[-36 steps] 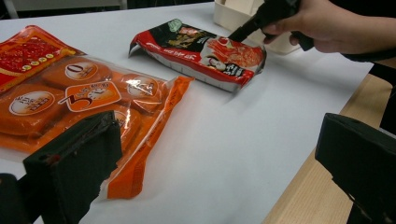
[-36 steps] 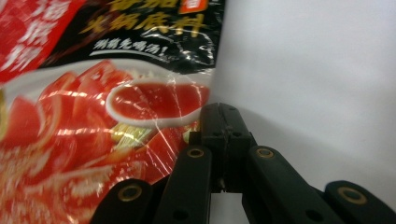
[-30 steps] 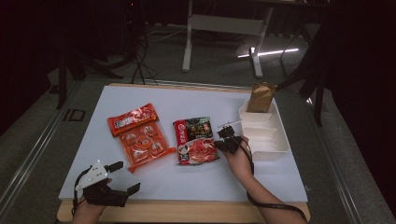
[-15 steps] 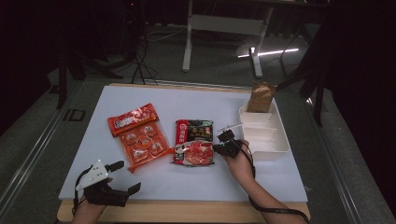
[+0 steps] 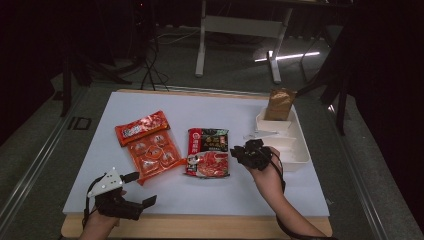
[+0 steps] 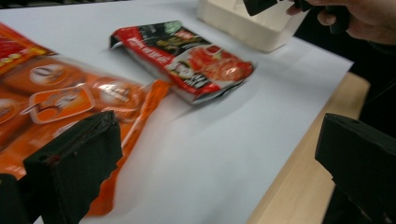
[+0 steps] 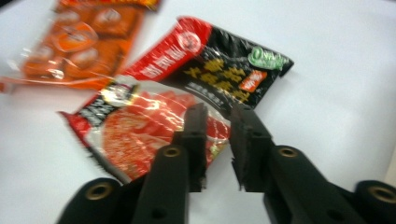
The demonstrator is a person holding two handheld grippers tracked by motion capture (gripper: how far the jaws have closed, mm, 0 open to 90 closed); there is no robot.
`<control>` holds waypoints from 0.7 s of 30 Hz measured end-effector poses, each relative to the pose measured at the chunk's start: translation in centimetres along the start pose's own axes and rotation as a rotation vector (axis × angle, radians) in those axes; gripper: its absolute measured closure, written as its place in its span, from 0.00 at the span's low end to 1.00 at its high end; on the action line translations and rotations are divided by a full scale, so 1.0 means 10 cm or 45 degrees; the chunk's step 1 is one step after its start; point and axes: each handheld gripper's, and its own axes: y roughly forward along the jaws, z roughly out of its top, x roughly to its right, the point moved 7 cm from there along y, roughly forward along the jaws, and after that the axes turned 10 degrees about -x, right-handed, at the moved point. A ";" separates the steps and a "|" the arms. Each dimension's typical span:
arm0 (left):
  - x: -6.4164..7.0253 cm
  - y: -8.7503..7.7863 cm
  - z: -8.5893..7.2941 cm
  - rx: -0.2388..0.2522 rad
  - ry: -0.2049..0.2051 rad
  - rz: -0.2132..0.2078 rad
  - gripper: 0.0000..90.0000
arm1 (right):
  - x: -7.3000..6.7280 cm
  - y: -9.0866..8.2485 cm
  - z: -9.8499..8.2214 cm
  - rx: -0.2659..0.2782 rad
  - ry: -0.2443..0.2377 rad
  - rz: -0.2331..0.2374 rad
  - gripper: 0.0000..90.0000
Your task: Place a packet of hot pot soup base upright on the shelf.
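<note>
White sheeting covers the wooden table (image 5: 200, 115), which stands in a dark room with a grey floor and a pale metal stand behind it. On the sheet lies a red and black sachet (image 5: 208, 152), flat, near the middle of the table. In the right gripper view the same sachet (image 7: 187, 88) sits just beyond the jaw tips, its near edge under them.

The right gripper (image 5: 252, 151) hangs above the sheet, just to the right of the sachet and beside a white tray (image 5: 300, 155). Its jaws have just been opening: they stand a little apart with nothing between them, and the pads touch nothing. A brown pouch (image 5: 279, 104) leans upright at the far end of the tray.

To the left of the sachet lies an orange packet (image 5: 149, 146) of individually wrapped pieces, close by but not touching it.

The left gripper (image 5: 131, 192) rests low near the front left edge of the table, just in front of the orange packet's near corner. Its jaws are spread wide and hold nothing; in the left gripper view the orange packet (image 6: 70, 98) lies beyond them.
</note>
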 end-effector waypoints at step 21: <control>-0.22 0.24 0.58 -0.090 0.021 0.024 0.00 | -0.16 -0.87 -0.15 0.405 -0.038 0.115 0.16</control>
